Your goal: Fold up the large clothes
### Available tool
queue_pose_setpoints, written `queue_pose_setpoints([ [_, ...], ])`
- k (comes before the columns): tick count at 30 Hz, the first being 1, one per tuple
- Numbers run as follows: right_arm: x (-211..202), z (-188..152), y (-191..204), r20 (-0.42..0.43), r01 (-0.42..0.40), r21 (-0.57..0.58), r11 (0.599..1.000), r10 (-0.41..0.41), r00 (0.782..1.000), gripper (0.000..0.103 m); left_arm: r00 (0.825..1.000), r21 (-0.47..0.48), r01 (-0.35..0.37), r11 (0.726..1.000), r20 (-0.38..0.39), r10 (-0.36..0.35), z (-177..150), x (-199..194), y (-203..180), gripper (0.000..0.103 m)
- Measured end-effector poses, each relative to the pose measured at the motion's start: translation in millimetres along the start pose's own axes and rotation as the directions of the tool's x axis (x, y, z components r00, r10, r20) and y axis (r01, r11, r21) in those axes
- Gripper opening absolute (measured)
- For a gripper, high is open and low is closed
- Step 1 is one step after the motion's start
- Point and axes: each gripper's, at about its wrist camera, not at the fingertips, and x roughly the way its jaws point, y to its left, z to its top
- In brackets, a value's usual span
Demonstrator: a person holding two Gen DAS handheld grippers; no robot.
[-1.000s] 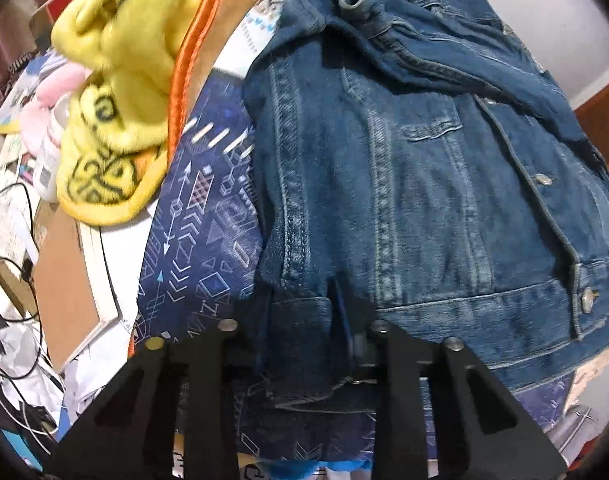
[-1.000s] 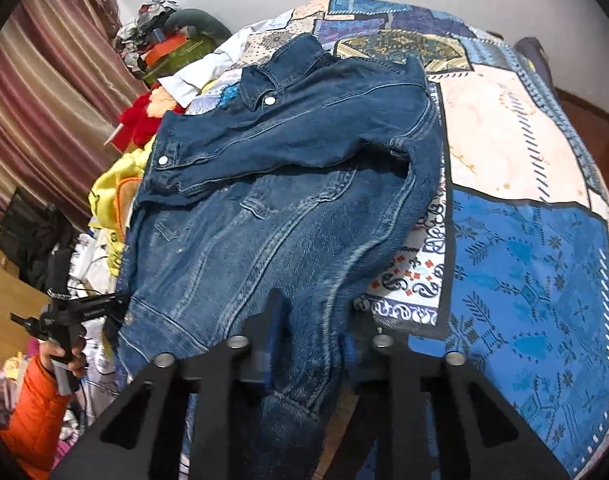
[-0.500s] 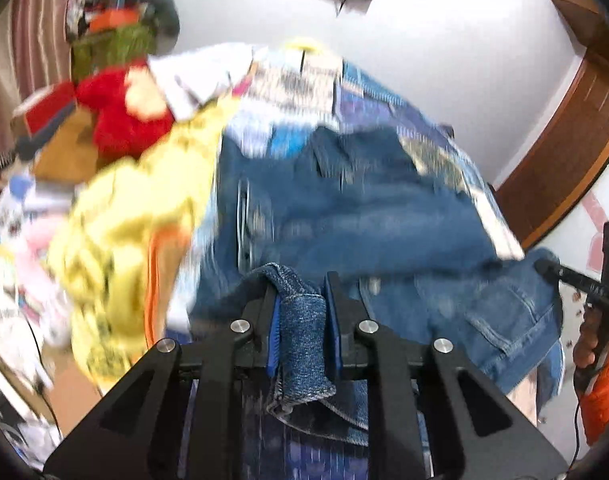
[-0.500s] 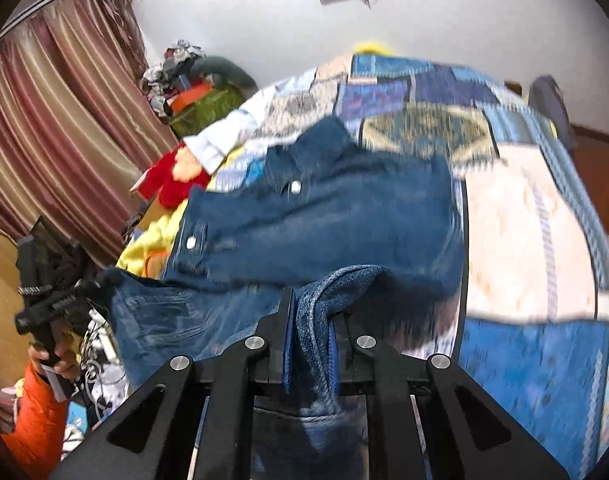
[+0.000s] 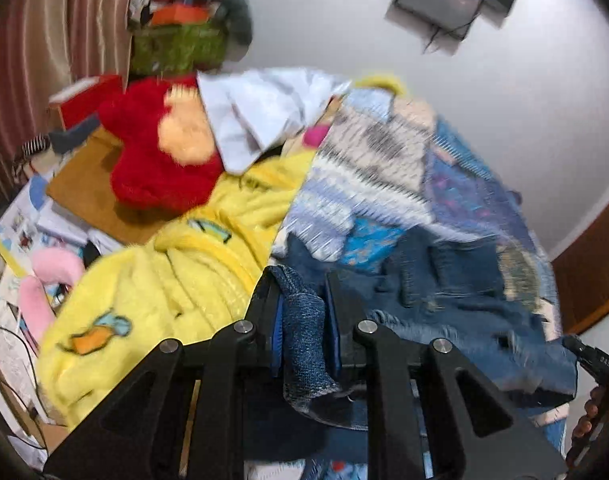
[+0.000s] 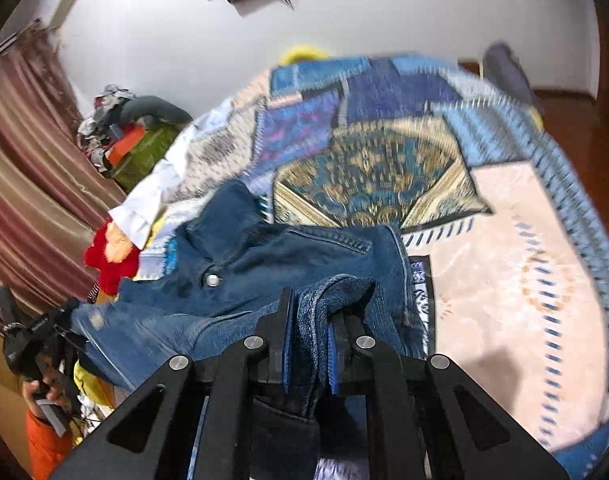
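Each hand-held gripper, left (image 5: 304, 320) and right (image 6: 310, 332), is clamped on the hem of the denim jacket (image 6: 272, 256) on the bed (image 6: 516, 264). Carry both corners level toward the collar, keeping the fold square.

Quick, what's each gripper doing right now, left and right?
Left gripper: shut on a fold of the denim jacket.
Right gripper: shut on the denim jacket's bunched edge.
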Motion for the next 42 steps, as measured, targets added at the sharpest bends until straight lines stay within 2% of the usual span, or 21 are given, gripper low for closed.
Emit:
queue_pose_setpoints([
  [3, 36, 1, -9, -0.061, 0.024, -0.024, 0.999, -0.025, 0.998, 0.011, 0.992, 0.049, -0.108, 0.993, -0.063, 0.111, -8, 50, -3, 0.019],
  [5, 47, -2, -14, -0.088, 0.018, -0.051, 0.999, -0.022, 0.996, 0.011, 0.983, 0.091, -0.151, 0.984, -0.087, 0.159, -15, 72, -4, 0.019],
  [10, 40, -3, -21, -0.138, -0.056, -0.122, 0.991, 0.039, 0.99, 0.011, 0.976, 0.151, -0.189, 0.97, -0.076, 0.202, -21, 87, -6, 0.022],
  [15, 14, -5, -31, -0.144, -0.106, -0.117, 0.987, 0.089, 0.986, 0.011, 0.966, 0.21, -0.224, 0.952, -0.083, 0.246, -19, 90, -12, 0.023],
  [16, 7, -8, -30, -0.134, -0.077, -0.139, 0.987, 0.058, 0.989, 0.011, 0.962, 0.225, -0.233, 0.946, -0.087, 0.257, -19, 90, -14, 0.023],
  [18, -8, -9, -26, -0.054, 0.111, -0.215, 0.97, -0.125, 0.991, 0.011, 0.955, 0.269, -0.249, 0.931, -0.091, 0.282, -17, 88, -19, 0.023],
  [19, -18, -10, -26, 0.001, 0.191, -0.255, 0.948, -0.197, 0.98, 0.011, 0.955, 0.277, -0.246, 0.929, -0.093, 0.281, -17, 87, -20, 0.023],
  [21, -33, -13, -29, 0.041, 0.246, -0.28, 0.928, -0.244, 0.969, 0.011, 0.959, 0.303, -0.233, 0.924, -0.086, 0.27, -16, 75, -24, 0.024],
  [24, -51, -21, -31, 0.011, 0.194, -0.303, 0.933, -0.2, 0.98, 0.011, 0.968, 0.355, -0.219, 0.909, -0.037, 0.248, -18, 46, -38, 0.027],
  [26, -61, -28, -28, 0.008, 0.177, -0.323, 0.93, -0.184, 0.983, 0.011, 0.975, 0.388, -0.209, 0.898, 0.011, 0.223, -19, 21, -48, 0.037],
  [28, -69, -36, -20, 0.01, 0.166, -0.346, 0.924, -0.173, 0.985, 0.011, 0.974, 0.397, -0.224, 0.89, 0.076, 0.211, -19, -7, -56, 0.063],
  [31, -76, -47, -5, 0.009, 0.119, -0.356, 0.927, -0.124, 0.992, 0.011, 0.978, 0.387, -0.207, 0.898, 0.119, 0.174, -22, -39, -62, 0.07],
  [35, -78, -61, 10, -0.015, 0.034, -0.359, 0.933, -0.043, 0.999, 0.011, 0.992, 0.414, -0.127, 0.901, 0.052, 0.116, -38, -50, -69, 0.078],
  [37, -74, -69, 21, -0.035, 0.013, -0.384, 0.923, -0.028, 0.999, 0.011, 0.995, 0.434, -0.093, 0.896, 0.011, 0.098, -52, -46, -72, 0.079],
  [41, -62, -81, 39, -0.056, 0.008, -0.44, 0.898, -0.036, 0.998, 0.011, 0.992, 0.471, -0.051, 0.881, -0.079, 0.1, -85, -22, -78, 0.079],
  [42, -56, -83, 44, -0.065, 0.005, -0.453, 0.892, -0.039, 0.997, 0.011, 0.988, 0.492, -0.042, 0.87, -0.109, 0.11, -96, -12, -80, 0.079],
])
